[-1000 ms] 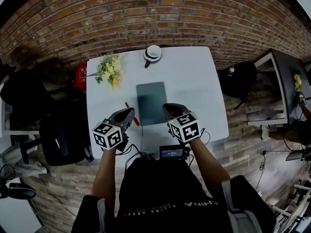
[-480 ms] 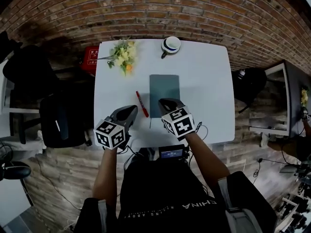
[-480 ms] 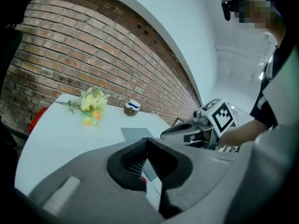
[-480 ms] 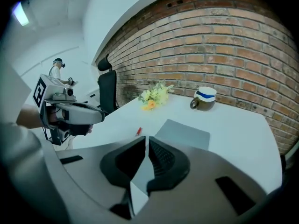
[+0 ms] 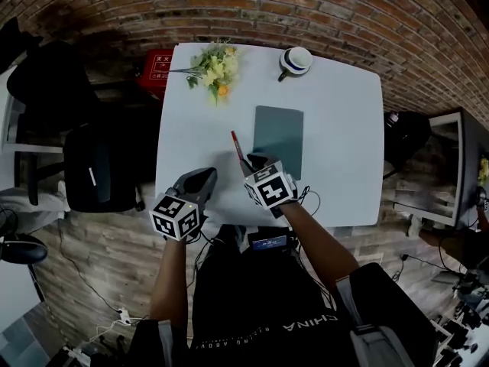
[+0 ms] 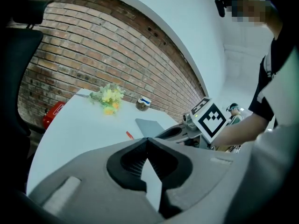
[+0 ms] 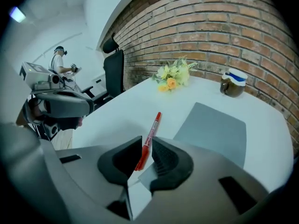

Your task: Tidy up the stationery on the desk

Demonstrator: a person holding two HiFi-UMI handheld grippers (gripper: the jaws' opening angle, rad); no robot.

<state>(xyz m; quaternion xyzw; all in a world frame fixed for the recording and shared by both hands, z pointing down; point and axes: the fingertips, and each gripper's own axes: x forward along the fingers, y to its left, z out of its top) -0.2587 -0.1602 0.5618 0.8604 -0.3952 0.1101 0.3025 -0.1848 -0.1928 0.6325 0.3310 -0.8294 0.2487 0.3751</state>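
A red pen (image 5: 238,145) lies on the white desk (image 5: 191,128), just left of a grey notebook (image 5: 278,131). My right gripper (image 5: 254,161) is at the pen's near end. In the right gripper view the pen (image 7: 150,135) runs away from me with its near end pinched between the jaws of the right gripper (image 7: 146,141), which is shut on it. The notebook (image 7: 210,127) lies flat to the right of it. My left gripper (image 5: 205,176) hovers near the desk's front left, shut and empty, its tips touching (image 6: 147,140).
A bunch of yellow flowers (image 5: 214,66) and a cup (image 5: 296,60) sit at the desk's far edge against the brick wall. A black chair (image 5: 99,170) stands left of the desk, with a red box (image 5: 159,67) on the floor behind it. A person (image 7: 60,59) stands far off.
My right gripper has moved left from the notebook's near edge to the red pen and has taken hold of its near end. The left gripper has barely moved.
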